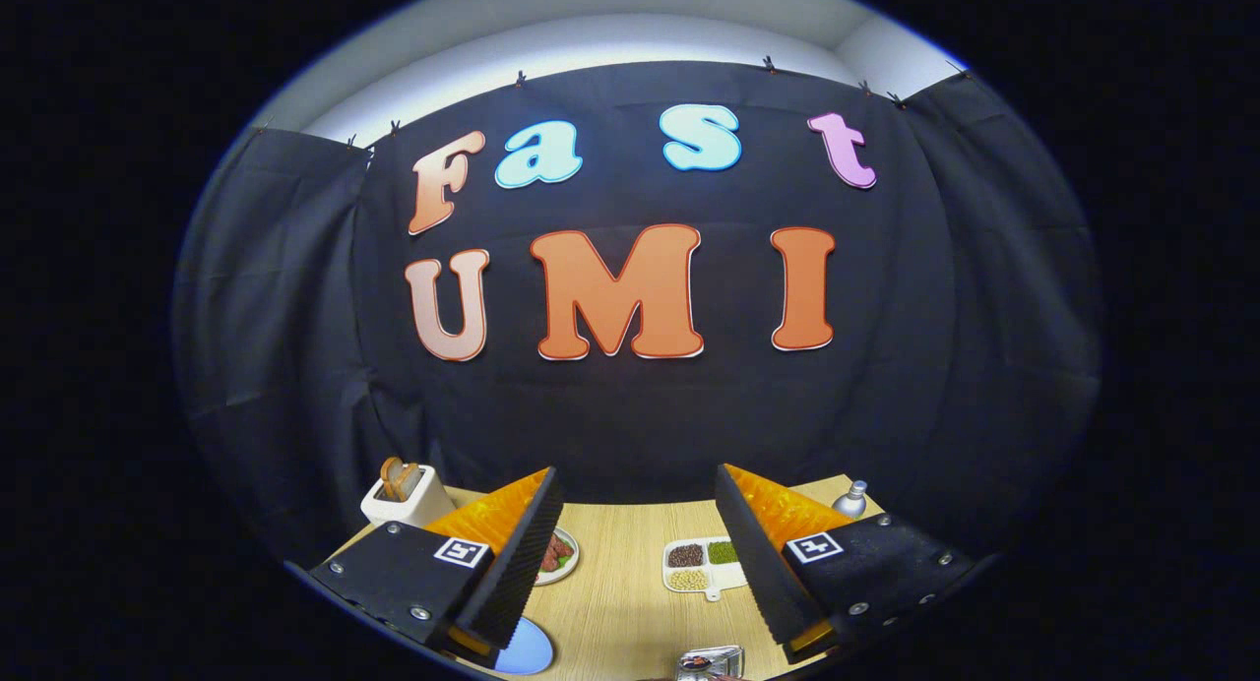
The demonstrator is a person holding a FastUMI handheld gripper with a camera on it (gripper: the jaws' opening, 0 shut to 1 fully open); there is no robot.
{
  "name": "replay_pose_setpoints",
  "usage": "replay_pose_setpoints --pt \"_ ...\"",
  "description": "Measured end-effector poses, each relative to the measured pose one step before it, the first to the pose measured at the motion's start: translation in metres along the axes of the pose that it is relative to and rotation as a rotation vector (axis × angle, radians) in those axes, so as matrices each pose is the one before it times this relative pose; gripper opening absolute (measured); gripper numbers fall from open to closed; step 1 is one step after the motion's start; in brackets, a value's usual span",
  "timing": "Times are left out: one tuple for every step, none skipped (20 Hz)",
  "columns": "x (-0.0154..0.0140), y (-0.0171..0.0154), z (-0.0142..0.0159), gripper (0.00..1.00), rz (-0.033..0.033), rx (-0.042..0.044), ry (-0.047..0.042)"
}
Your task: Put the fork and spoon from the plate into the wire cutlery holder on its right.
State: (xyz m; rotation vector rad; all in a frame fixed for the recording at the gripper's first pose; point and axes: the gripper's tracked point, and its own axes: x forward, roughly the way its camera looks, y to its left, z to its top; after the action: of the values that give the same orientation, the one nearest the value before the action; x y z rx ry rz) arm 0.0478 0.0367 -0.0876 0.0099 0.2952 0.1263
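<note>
Hovering over wooden table (630,602), gripper (638,504) fingers spread apart, nothing held, bare tabletop between them.

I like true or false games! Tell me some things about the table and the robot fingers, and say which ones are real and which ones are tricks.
1. The gripper is open, with nothing between its fingers. True.
2. A toaster with bread in it stands on the wooden table. True.
3. The divided white dish is full of red apples. False: its compartments hold small dark, green and pale grains or beans.
4. The fingers are squeezing the small bottle. False: the bottle stands at the far edge of the table, beyond the right finger.
5. A blue plate lies close by, partly hidden by the left finger. True.
</note>
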Motion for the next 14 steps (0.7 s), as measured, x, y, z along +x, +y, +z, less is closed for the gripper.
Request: replay_pose_setpoints --pt "0.00166 -0.00257 0.00888 0.94 -0.01539 -0.00576 -0.03284" --pt "0.00178 -0.00254 0.0086 0.94 -0.01479 -0.00507 -0.02889" --pt "0.00107 -0.00018 0.00698 0.94 -0.00678 -0.00121 -0.02539" --pt "0.00089 -0.00107 0.00643 0.94 -0.01159 -0.00036 -0.01913" --pt "0.00117 -0.0004 0.00578 0.94 -0.00693 0.00303 -0.01646" --pt "0.00257 -0.0006 0.00507 0.94 -0.00599 -0.00647 -0.01691" --pt "0.00245 -0.00079 0.00366 0.94 -0.00448 -0.00937 -0.01225" --pt "0.0008 0.00318 0.0024 0.94 0.00226 -0.00759 -0.01008" --pt "-0.0008 0.00241 0.00037 0.94 0.00313 -0.00005 -0.00075" --pt "-0.00047 0.00594 -0.00161 0.94 0.01347 0.0046 0.00491" --pt "-0.00063 0.00417 -0.00164 0.94 0.0065 -0.0014 0.00346" --pt "-0.00038 0.00407 -0.00235 0.94 0.01171 -0.00081 0.00487" --pt "-0.00129 0.0069 0.00045 0.94 0.01476 -0.00089 -0.00142" --pt "-0.00027 0.00506 0.00004 0.94 0.01104 -0.00137 -0.00211"
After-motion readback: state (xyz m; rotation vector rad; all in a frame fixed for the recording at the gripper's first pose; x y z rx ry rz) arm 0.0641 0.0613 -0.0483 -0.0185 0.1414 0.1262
